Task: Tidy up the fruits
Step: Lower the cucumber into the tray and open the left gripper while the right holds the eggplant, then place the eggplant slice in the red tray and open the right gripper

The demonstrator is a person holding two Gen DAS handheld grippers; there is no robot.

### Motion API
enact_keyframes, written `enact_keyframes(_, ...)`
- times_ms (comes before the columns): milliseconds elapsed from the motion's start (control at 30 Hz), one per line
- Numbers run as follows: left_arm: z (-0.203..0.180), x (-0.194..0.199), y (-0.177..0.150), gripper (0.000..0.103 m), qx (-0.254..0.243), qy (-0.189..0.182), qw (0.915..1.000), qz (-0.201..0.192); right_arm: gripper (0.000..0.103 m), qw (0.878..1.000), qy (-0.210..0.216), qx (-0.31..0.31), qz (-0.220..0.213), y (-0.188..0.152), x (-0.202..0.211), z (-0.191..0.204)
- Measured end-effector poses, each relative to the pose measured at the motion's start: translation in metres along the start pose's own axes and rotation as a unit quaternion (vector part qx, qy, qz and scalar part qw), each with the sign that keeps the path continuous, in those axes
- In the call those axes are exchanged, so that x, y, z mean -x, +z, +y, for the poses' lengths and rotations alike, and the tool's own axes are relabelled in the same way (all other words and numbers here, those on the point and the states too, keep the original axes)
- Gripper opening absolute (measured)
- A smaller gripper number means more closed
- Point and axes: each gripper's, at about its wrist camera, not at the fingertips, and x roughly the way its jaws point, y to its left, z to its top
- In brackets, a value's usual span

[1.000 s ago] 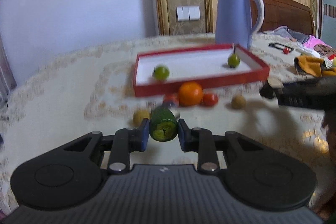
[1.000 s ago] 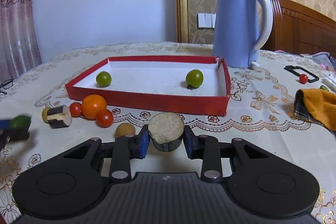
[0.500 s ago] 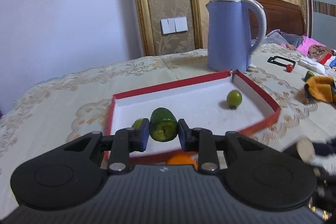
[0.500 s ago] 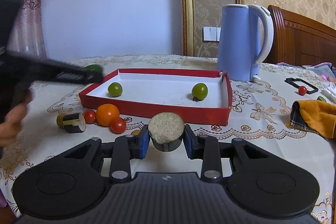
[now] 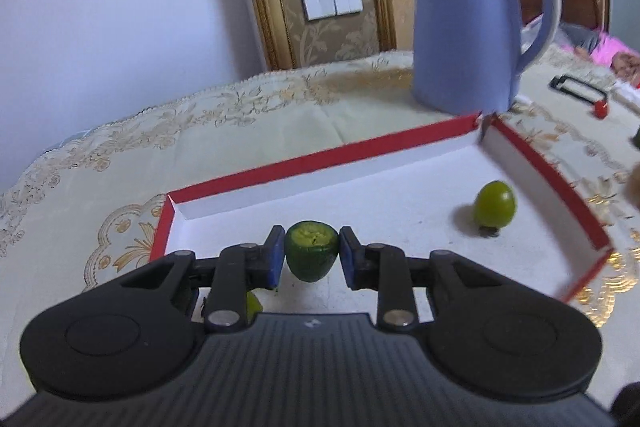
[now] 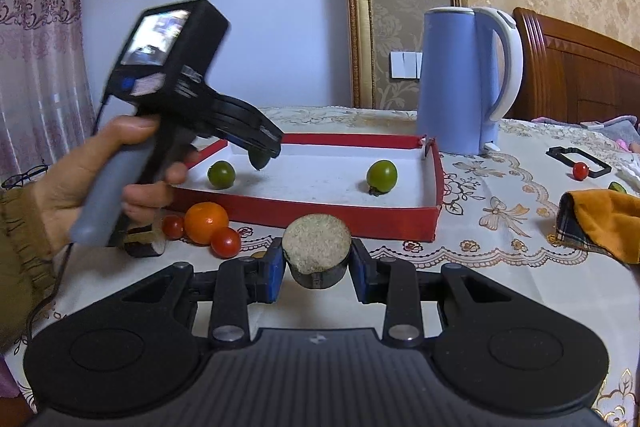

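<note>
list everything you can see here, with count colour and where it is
tray: 1, red outside, white inside, on the table
green tomatoes: 2, green, inside the tray
cucumber piece: 1, dark green, held over the tray
round cut piece: 1, pale cut face with dark skin, held in front of the tray
orange: 1, orange, in front of the tray
cherry tomatoes: 3, red, two beside the orange, one far right
kettle: 1, blue, behind the tray
cloth: 1, orange, right edge of the table
left gripper: 1, black, over the tray
right gripper: 1, black, in front of the tray
</note>
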Motion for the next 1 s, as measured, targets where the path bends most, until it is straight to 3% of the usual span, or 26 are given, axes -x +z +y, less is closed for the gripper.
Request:
enact_keyframes(67, -0.002, -0.005, 0.000, 0.029, 0.003, -0.004, 1.0000, 0.007, 0.033, 1.000, -0.002, -0.002, 0.001, 0.000, -0.002, -0.002)
enact_keyframes(100, -0.003, -0.004, -0.001, 0.035, 0.003, -0.004, 1.0000, 0.003, 0.033, 1.000, -0.002, -0.004, 0.002, 0.000, -0.003, -0.004)
enact_keyframes(200, -0.004, 0.001, -0.001, 0.066, -0.001, 0.012, 0.9998, -0.016, 0.033, 1.000, -0.002, -0.009, 0.005, 0.000, -0.007, -0.006)
enact_keyframes(433, 0.014, 0.045, -0.008, 0.068, 0.005, 0.054, 0.9975, -0.046, 0.033, 1.000, -0.002, -0.007, 0.009, 0.000, -0.012, -0.004)
enact_keyframes(500, 0.030, 0.066, -0.020, 0.083, 0.031, 0.065, 0.9965, -0.044, 0.033, 1.000, -0.001, -0.005, 0.007, 0.001, -0.012, -0.004)
enact_keyframes(567, 0.047, 0.088, -0.039, 0.091, 0.056, 0.077, 0.9944, -0.046, 0.033, 1.000, 0.001, -0.005, 0.005, 0.002, -0.013, -0.003)
enact_keyframes(733, 0.075, 0.133, -0.095, 0.092, 0.093, 0.098, 0.9886, -0.066, 0.033, 1.000, 0.003, -0.001, 0.003, 0.006, -0.018, -0.002)
enact_keyframes(1000, 0.075, 0.153, -0.146, 0.093, 0.073, 0.100, 0.9899, -0.068, 0.033, 1.000, 0.008, 0.008, 0.002, 0.021, -0.028, 0.005)
